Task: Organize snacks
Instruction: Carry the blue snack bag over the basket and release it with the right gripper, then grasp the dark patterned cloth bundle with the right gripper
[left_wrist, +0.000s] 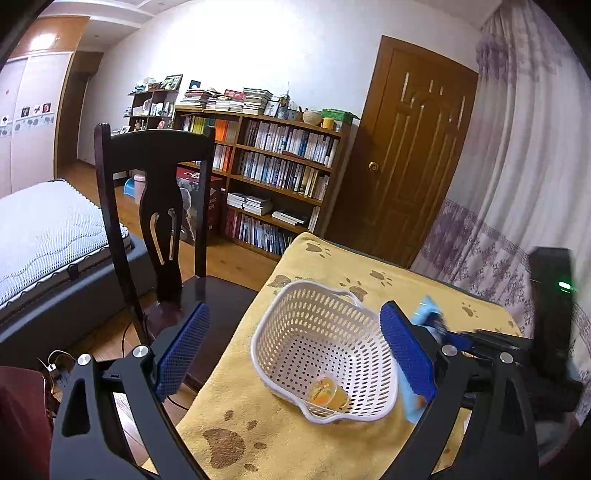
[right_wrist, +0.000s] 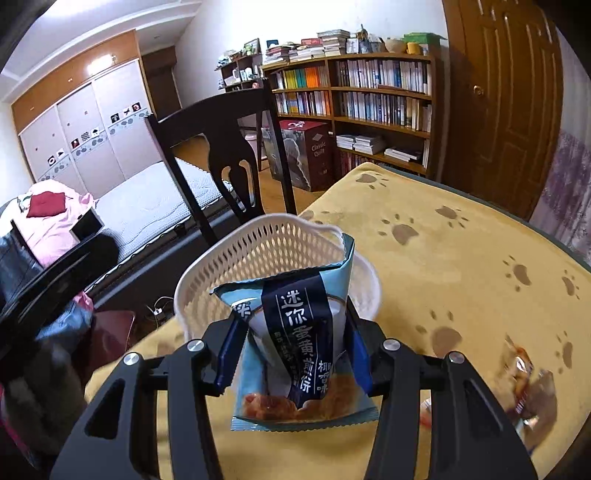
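Cloth (right_wrist: 424, 280), yellow with brown paw prints, is covering the table under both my tools. On it the white basket (left_wrist: 317, 325) is sitting near the edge by the dark chair (left_wrist: 155, 206), with one small orange jelly cup (left_wrist: 327, 394) lying at its bottom.

My right tongs (right_wrist: 291, 354) are squeezing a pale blue biscuit packet (right_wrist: 299, 332), the blue pads pressing in on either side of its middle, and it is hanging just at the near rim of the basket (not yet over the hollow, as far as I can judge). I am taking it to be light, puffy and crinkly, with brittle biscuits inside, so I am keeping hold across the body rather than the thin sealed ends, which look slippery, and gently enough not to crush it.

My left tongs (left_wrist: 295, 350) are standing wide open and empty, with the basket showing between the pads.

A blurred wrapped snack (right_wrist: 524, 380) is waiting on the cloth to my right.
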